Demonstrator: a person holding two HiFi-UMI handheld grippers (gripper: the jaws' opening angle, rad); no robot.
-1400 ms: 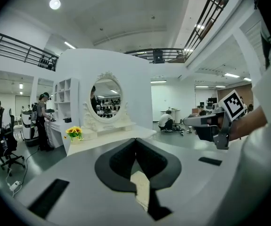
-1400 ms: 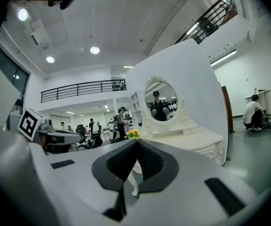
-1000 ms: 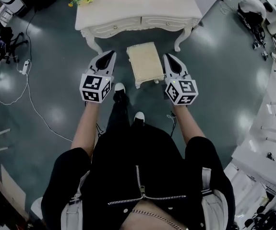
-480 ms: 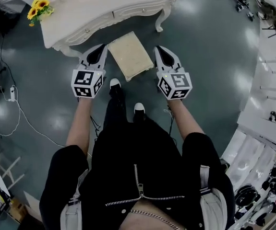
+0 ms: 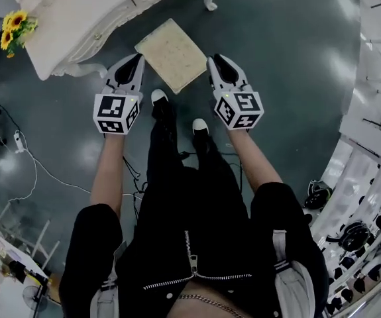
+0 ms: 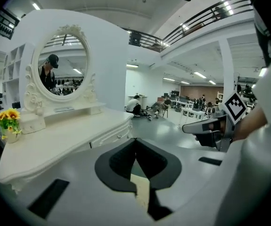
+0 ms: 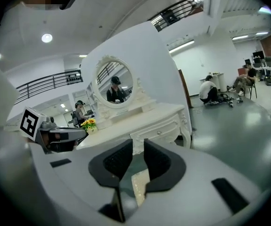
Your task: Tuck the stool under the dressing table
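As the right gripper (image 5: 215, 59) parts empty jaws beside the closed left gripper (image 5: 136, 58), both should push the stool (image 5: 171, 53) squarely.

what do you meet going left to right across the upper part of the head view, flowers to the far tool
sunflowers → left tool → stool → right tool, its jaws opening with nothing between them
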